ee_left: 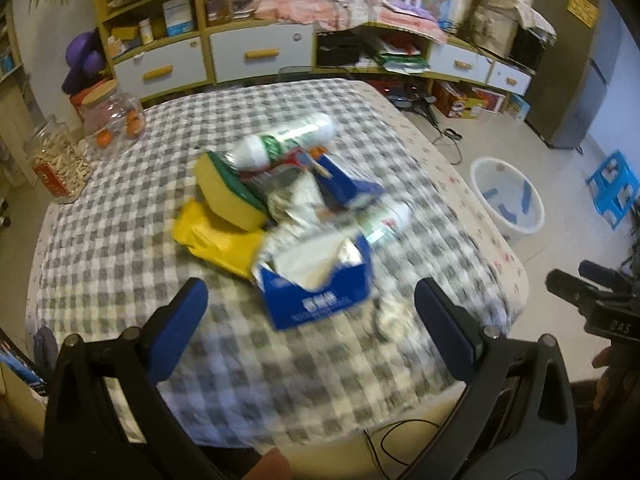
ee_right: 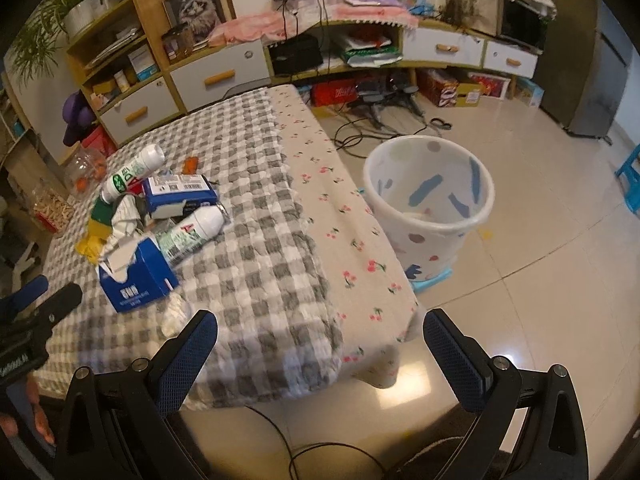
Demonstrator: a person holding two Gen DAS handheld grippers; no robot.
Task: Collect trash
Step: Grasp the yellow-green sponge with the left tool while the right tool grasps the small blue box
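Note:
A pile of trash lies on the checked tablecloth [ee_left: 120,248]: a torn blue carton [ee_left: 316,288] stuffed with paper, a yellow wrapper [ee_left: 212,236], a yellow-green sponge [ee_left: 228,192], a white bottle [ee_left: 288,140] and a blue box [ee_left: 344,184]. My left gripper [ee_left: 312,312] is open and empty, hovering just before the blue carton. In the right wrist view the carton [ee_right: 136,280], two bottles [ee_right: 188,232] and a crumpled tissue [ee_right: 176,312] show at left. My right gripper [ee_right: 320,348] is open and empty over the table's near corner. A white bin [ee_right: 428,208] stands on the floor.
Two glass jars [ee_left: 60,160] stand at the table's far left edge. The bin also shows in the left wrist view [ee_left: 508,196]. Shelves and drawers [ee_right: 216,76] line the back wall, with cables [ee_right: 376,120] on the floor. A blue stool [ee_left: 616,184] stands at right.

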